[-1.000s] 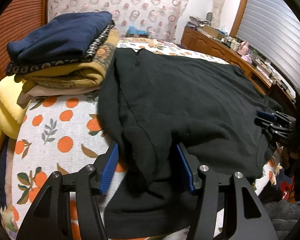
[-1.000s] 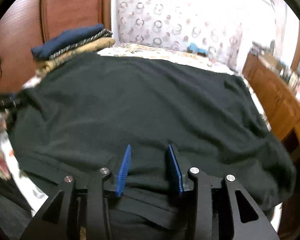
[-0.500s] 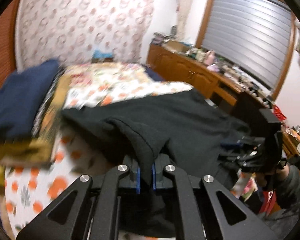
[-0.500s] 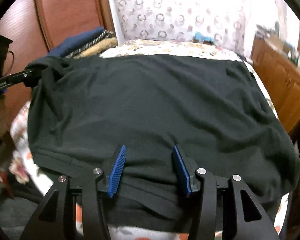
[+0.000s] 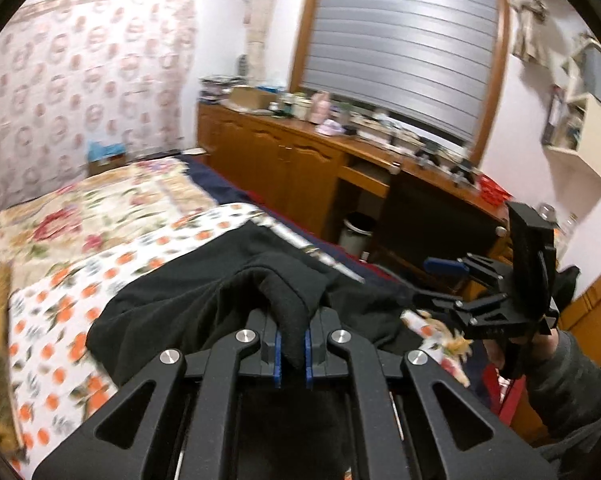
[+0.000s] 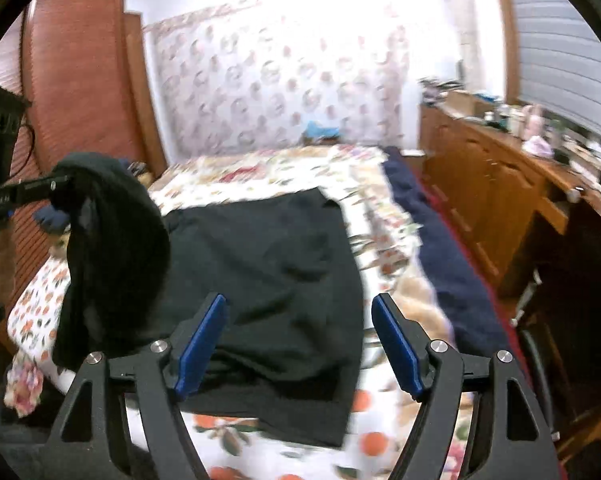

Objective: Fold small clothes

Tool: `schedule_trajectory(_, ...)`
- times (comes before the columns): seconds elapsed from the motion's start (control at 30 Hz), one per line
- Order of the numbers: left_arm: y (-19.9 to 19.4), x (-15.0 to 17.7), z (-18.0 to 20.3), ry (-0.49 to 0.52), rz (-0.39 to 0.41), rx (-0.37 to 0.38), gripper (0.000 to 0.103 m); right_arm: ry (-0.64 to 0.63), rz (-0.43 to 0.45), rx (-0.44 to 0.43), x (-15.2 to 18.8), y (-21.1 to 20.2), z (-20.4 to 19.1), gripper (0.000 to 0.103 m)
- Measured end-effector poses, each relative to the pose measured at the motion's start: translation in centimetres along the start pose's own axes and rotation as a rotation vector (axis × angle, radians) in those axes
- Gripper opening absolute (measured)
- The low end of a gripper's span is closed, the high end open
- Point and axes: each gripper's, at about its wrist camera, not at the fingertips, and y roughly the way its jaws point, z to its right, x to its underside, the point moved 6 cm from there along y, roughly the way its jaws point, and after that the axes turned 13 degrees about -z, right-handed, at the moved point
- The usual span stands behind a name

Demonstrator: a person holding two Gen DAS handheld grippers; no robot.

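Observation:
A black garment (image 6: 276, 280) lies on the bed, partly lifted. My left gripper (image 5: 291, 354) is shut on a fold of the black garment (image 5: 204, 304) and holds that side up off the bed. In the right wrist view the left gripper (image 6: 56, 184) shows at the left with the cloth hanging from it. My right gripper (image 6: 300, 344) is open and empty, just above the garment's near edge. In the left wrist view the right gripper (image 5: 448, 276) shows at the right, open, beside the garment.
The bed has an orange-print sheet (image 6: 372, 440) and a floral quilt (image 5: 100, 208). A dark blue blanket (image 6: 440, 248) runs along the bed's right side. Wooden cabinets (image 5: 300, 168) with clutter stand to the right. A wooden headboard (image 6: 80, 92) is at the left.
My left gripper closed on a fold of the black garment and lifted it, swinging right. My right gripper opened wider and pulled back from the garment's hem.

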Motion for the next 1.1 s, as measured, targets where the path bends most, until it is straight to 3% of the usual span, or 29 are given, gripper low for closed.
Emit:
schedule_trajectory(0.23, 2.1, -2.5, 4.0, 0.069, -0.035, 0.038, 0.008, 0.077, 0.049, 0.013, 1.2, -2.4, 2.2, 0.077)
schedule_trajectory(0.37, 4.3, -1.5, 3.8, 0.093, -0.091, -0.009, 0.015, 0.064, 0.031, 0.016, 1.5, -1.9, 0.4, 0.077)
schedule_trajectory(0.4, 4.5, -1.2, 3.9, 0.092, -0.098, -0.014, 0.019, 0.057, 0.025, 0.016, 1.5, -1.7, 0.3, 0.077)
schedule_trajectory(0.47, 4.4, -0.4, 3.2, 0.075, -0.099, -0.017, 0.048, 0.047, 0.019, 0.014, 1.2, -1.6, 0.0, 0.077)
schedule_trajectory(0.57, 4.1, 0.1, 2.1, 0.041, -0.098, -0.031, 0.067, 0.041, 0.011, 0.006, 0.7, -1.4, -0.2, 0.077)
schedule_trajectory(0.6, 3.6, 0.4, 1.5, 0.021, -0.085, -0.031, 0.069, 0.038, 0.011, 0.007, 0.6, -1.3, -0.3, 0.077)
schedule_trajectory(0.77, 1.3, 2.1, -2.0, -0.058, -0.032, -0.110, 0.074, 0.017, 0.014, -0.008, -0.3, -0.7, -1.2, 0.077)
schedule_trajectory(1.1, -2.9, 6.4, -9.1, -0.233, 0.037, -0.214, 0.075, -0.091, -0.014, -0.078, -2.4, 2.5, -5.7, 0.077)
